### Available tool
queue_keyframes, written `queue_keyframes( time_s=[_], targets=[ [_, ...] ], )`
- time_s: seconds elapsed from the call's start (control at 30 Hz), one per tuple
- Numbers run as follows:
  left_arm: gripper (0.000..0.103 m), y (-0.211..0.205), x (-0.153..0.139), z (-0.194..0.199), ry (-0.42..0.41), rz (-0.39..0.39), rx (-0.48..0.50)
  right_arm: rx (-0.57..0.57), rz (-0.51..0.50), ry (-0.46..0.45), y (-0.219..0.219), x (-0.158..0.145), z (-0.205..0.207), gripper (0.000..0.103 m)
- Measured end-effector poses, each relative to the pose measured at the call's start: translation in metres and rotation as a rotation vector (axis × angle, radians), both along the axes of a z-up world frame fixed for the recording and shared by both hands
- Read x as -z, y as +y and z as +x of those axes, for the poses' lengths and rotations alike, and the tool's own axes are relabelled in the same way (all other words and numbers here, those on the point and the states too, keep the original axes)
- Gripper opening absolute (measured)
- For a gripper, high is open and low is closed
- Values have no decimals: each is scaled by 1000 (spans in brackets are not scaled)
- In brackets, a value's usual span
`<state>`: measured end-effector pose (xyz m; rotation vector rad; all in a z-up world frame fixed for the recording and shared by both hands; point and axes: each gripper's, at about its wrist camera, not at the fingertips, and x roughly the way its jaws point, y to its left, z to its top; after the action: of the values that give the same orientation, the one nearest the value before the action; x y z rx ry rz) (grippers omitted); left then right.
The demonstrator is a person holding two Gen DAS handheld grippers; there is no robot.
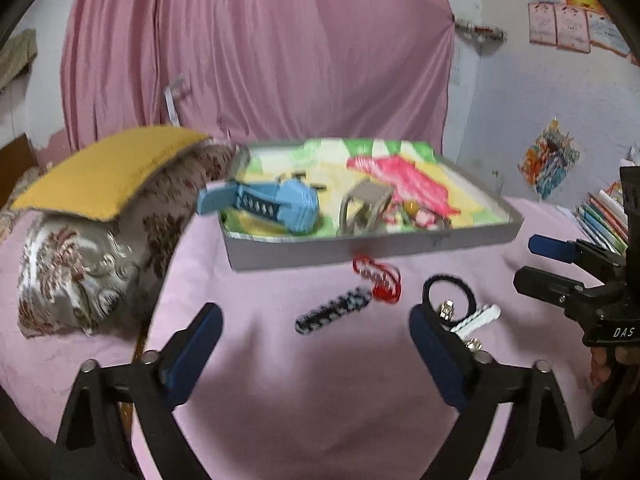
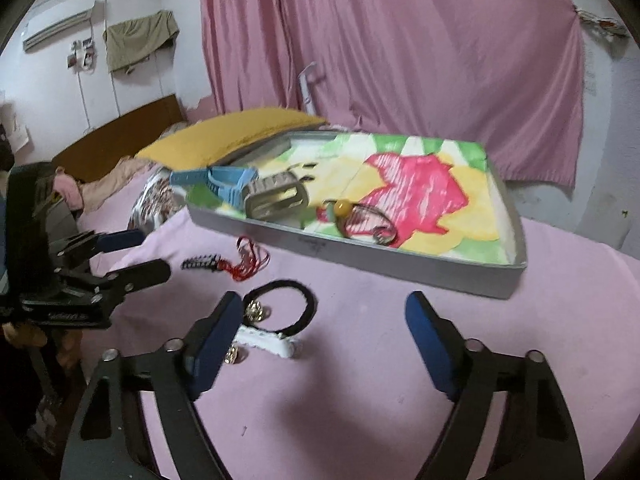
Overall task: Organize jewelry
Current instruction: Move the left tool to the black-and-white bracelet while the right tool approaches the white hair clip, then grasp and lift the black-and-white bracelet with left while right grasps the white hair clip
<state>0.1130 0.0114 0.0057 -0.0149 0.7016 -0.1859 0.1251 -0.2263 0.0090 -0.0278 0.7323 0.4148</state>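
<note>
While both grippers are hanging above the pink bed sheet (image 1: pixel 320 380) with nothing between their fingers, the loose jewelry is lying just in front of the shallow grey tray (image 1: pixel 360 250), which is serving as the landmark. The left gripper (image 1: pixel 316 344) is standing with its fingers spread wide and empty, and the right gripper (image 2: pixel 320 344) is likewise parted and gripping nothing. Several pieces are already sitting inside the tray: a blue watch (image 1: pixel 276 204) at its left end, a grey watch (image 1: pixel 362 210) beside it, and a small tangle of beads and bangles (image 2: pixel 356 220) towards its middle, probably gathered there as the sorted lot. Outside the tray, near its front wall, a red string piece (image 1: pixel 380 280) and a black patterned clip (image 1: pixel 332 312) are lying together; a black hair band (image 2: pixel 284 308), a white clip (image 2: pixel 268 340) and two small gold earrings (image 2: pixel 256 312) are lying further from the tray, apparently awaiting collection.

The left wrist view is showing a floral pillow (image 1: pixel 92 260) under a yellow cushion (image 1: pixel 108 168) left of the tray; the right wrist view is revealing the tray's painted lining and a wooden headboard (image 2: pixel 116 136) beyond
</note>
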Motion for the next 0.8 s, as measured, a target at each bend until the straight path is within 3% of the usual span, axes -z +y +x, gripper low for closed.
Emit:
queue_keyframes(
  time_s=[0.07, 0.13, 0.3, 0.63, 0.8],
  targets=[
    [82, 1, 5, 5, 34, -2, 5, -34, 2, 32, 5, 3, 2, 57],
    [79, 2, 8, 10, 60, -8, 12, -64, 1, 56, 9, 5, 4, 51],
    [73, 0, 13, 21, 100, 2, 35, -134, -7, 90, 20, 10, 7, 48],
    [60, -9, 19, 45, 165, 29, 104, -191, -29, 126, 30, 13, 9, 29],
    [42, -15, 19, 42, 160, 54, 131, -182, -46, 129, 30, 13, 4, 21]
  ],
)
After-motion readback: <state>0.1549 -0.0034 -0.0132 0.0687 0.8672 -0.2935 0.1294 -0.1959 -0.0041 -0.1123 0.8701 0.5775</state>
